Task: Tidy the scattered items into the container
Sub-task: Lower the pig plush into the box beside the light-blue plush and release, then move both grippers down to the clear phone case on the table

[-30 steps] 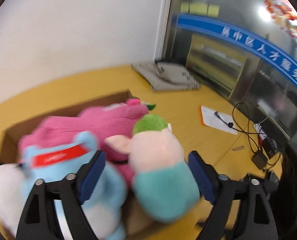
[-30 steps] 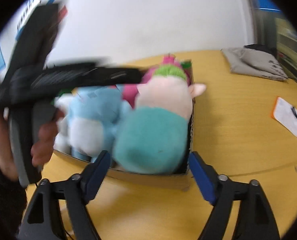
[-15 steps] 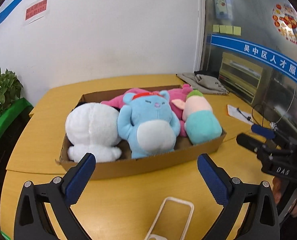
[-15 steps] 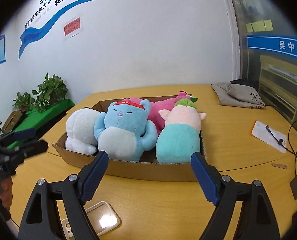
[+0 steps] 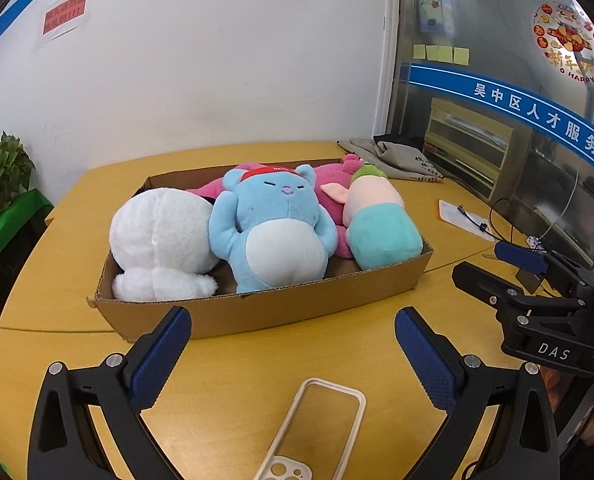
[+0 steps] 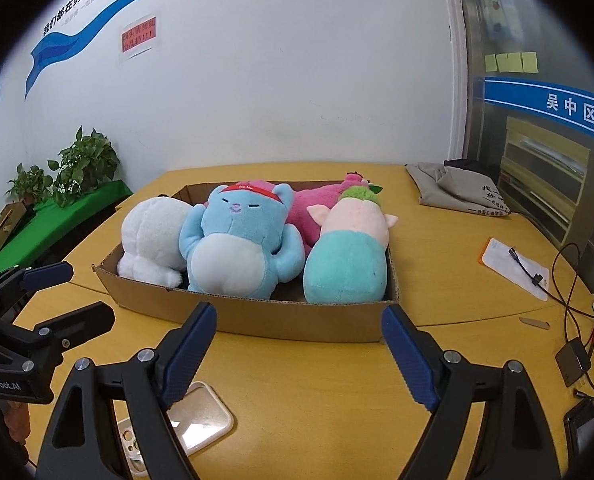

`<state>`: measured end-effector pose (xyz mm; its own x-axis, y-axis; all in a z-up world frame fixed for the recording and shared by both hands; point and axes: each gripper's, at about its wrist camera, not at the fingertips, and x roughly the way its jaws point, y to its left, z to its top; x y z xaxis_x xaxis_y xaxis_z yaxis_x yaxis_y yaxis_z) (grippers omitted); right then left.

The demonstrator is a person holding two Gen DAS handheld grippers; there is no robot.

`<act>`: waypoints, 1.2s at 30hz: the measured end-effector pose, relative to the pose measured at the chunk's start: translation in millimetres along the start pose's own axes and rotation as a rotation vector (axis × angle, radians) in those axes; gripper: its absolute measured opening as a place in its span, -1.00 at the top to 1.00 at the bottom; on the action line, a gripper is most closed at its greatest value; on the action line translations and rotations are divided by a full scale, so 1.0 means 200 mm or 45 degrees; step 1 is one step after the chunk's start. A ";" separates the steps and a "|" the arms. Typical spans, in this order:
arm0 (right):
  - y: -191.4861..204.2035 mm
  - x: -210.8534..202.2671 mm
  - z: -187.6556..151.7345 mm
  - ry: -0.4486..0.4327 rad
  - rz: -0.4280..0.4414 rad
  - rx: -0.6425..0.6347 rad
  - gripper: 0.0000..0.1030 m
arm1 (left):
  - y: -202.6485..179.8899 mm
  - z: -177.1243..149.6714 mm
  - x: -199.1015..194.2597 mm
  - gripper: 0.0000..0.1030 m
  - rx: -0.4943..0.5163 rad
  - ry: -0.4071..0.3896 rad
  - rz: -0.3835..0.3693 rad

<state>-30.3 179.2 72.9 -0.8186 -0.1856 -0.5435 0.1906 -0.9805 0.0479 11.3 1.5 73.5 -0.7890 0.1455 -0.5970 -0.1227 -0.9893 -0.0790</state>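
I am looking over a nearly finished job. The shallow brown cardboard box is sitting on the yellow wooden surface, and four soft toys are lying packed inside it: a round white plush, a light blue bear-like plush with a red headband, a long pink plush behind, and a teal-and-pink plush with a green tuft. I am holding the left gripper and the right gripper just short of the box, both with jaws wide and gripping nothing. Only a clear phone case is lying loose, possibly left to tidy.
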 end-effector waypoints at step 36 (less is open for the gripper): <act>0.26 0.46 -0.56 0.510 0.274 -0.289 0.86 | 0.23 -0.64 0.28 0.73 -0.301 0.547 -0.021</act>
<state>-35.5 118.4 -68.3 -0.4843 -0.2993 -0.8221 0.4814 -0.8758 0.0352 38.8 -36.4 -65.7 -0.4623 0.1925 -0.8656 0.0464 -0.9695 -0.2405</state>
